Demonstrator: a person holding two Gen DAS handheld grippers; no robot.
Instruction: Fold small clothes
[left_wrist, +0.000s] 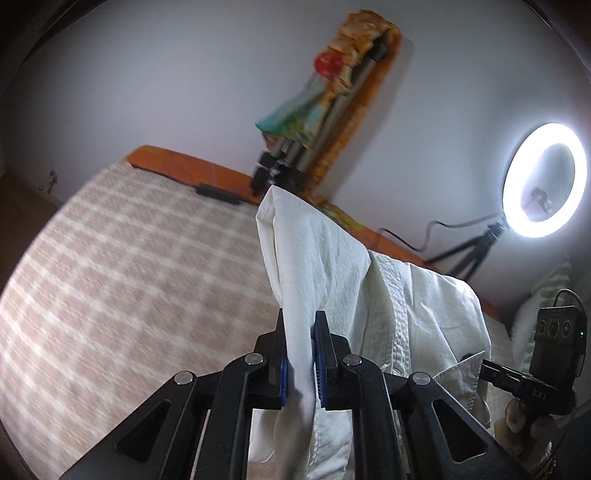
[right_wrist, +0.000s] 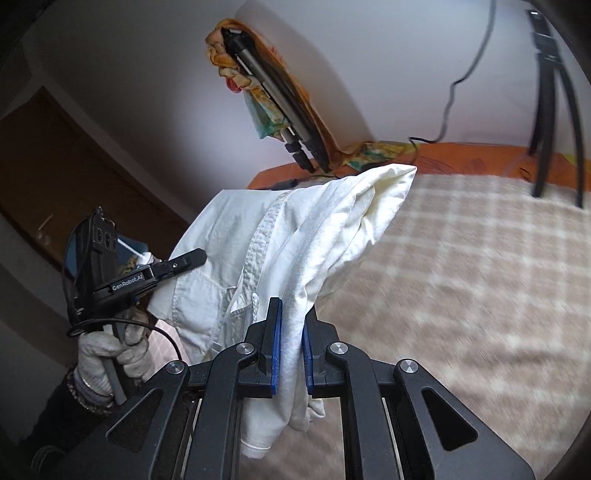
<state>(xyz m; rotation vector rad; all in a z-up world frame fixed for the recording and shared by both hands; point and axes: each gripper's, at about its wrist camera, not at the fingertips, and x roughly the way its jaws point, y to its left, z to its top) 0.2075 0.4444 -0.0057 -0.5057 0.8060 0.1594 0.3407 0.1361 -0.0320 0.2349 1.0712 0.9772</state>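
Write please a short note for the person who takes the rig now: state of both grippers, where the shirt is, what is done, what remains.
Left gripper: shut on the shirt.
Right gripper: shut on the same shirt, at another part of the cloth.
Shirt: white, buttoned, held up in the air between both grippers, above the checked bed; it hangs bunched.
Done: picked up; no neat fold visible.
Left: lay it flat on the bed, fold it.
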